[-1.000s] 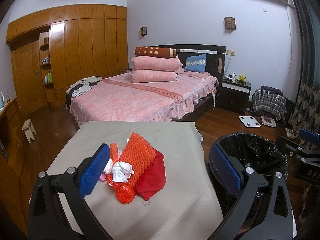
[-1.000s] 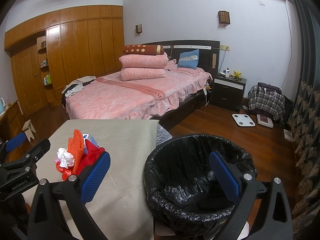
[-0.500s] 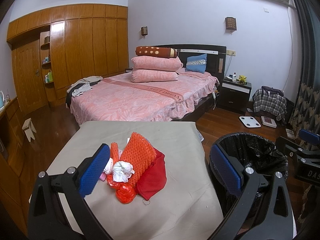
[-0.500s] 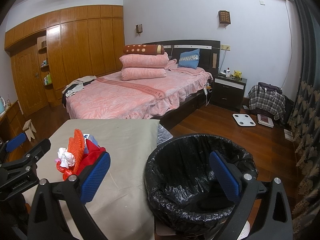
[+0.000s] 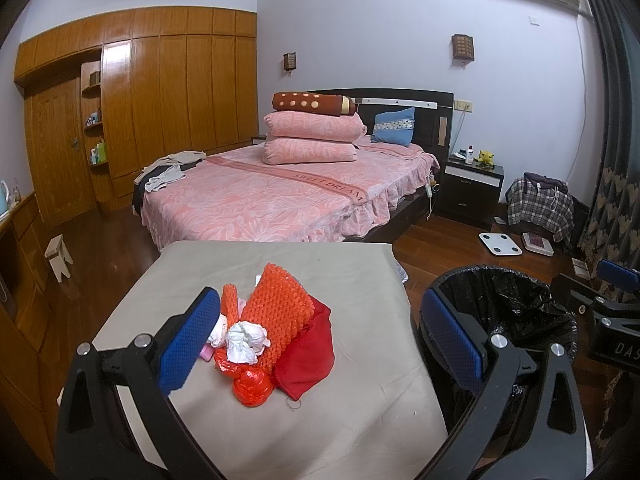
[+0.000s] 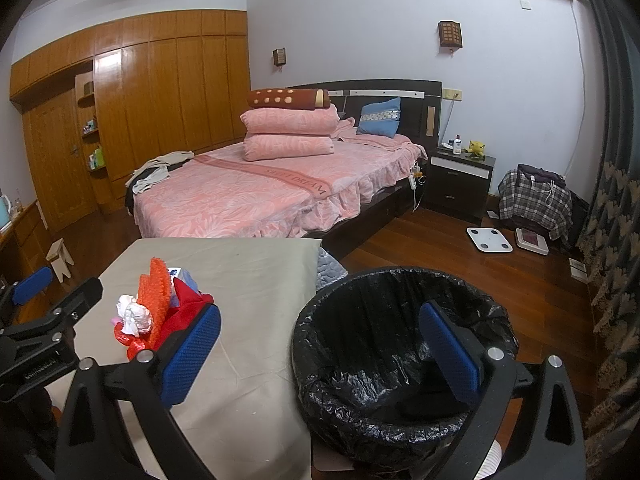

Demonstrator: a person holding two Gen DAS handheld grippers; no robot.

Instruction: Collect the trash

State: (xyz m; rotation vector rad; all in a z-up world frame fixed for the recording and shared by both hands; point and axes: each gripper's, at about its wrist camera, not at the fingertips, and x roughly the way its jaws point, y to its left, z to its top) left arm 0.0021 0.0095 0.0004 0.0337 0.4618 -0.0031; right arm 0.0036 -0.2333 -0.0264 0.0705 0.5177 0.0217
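Bedroom, grey-covered table: the trash pile (orange netting, red bag, white wad) sits mid-table just past the left gripper's wide-spread jaws, while the right gripper, also spread, hovers by the black-lined bin.

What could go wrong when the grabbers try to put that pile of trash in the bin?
1. The trash pile is loose bits: orange netting, a white tissue wad, a red bag. One pinch by the open left gripper may drop some.
2. The bin stands off the table edge, so pieces carried across could fall on the floor.
3. The bin's black liner looks loose and might snag.
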